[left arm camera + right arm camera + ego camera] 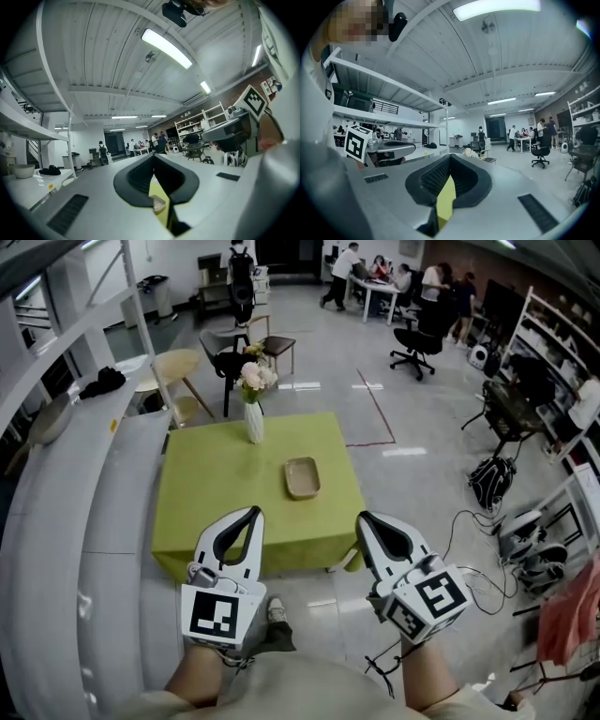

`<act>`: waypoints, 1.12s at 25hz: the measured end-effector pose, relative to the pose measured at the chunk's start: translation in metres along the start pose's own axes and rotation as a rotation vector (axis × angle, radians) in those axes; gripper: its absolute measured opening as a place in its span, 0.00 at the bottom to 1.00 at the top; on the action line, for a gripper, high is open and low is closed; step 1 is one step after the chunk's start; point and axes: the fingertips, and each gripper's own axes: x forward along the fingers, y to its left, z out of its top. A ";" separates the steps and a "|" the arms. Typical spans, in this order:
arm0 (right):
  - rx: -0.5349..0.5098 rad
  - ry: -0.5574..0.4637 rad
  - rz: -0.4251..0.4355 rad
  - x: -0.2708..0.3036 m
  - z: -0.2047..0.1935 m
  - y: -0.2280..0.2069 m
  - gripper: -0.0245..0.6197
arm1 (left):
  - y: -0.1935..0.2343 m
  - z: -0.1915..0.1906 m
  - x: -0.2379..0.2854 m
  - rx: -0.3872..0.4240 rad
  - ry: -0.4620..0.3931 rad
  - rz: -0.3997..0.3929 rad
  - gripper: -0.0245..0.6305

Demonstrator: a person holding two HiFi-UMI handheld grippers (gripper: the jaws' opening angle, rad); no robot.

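My left gripper (254, 513) and right gripper (363, 518) are held side by side above the near edge of a green table (211, 498). Both are shut, tips together, with nothing between them. On the table a tan rectangular dish (303, 476) lies right of centre. A white vase (254, 422) with pale flowers (255, 377) stands at the far side. In the left gripper view the shut left gripper (153, 156) shows a sliver of green table (161, 213) and the dish (158, 204) through its loop. The right gripper (450, 157) frames only a strip of green table (446, 201).
A long white curved counter (56, 521) runs along the left. A wooden chair (180, 371) and a black chair (230, 362) stand behind the table. Cables (469, 554) and bags (491, 480) lie on the floor to the right. People sit at a far desk (375, 282).
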 end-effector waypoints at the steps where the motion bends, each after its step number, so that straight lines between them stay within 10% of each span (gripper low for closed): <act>1: 0.000 0.007 -0.004 0.014 0.001 -0.004 0.05 | 0.011 -0.002 0.009 -0.002 0.003 -0.003 0.05; 15: 0.005 0.055 -0.057 0.194 0.003 -0.055 0.05 | 0.153 -0.049 0.127 -0.017 0.038 -0.035 0.05; 28: 0.028 0.078 -0.099 0.246 -0.008 -0.097 0.05 | 0.189 -0.080 0.179 -0.036 0.063 -0.031 0.05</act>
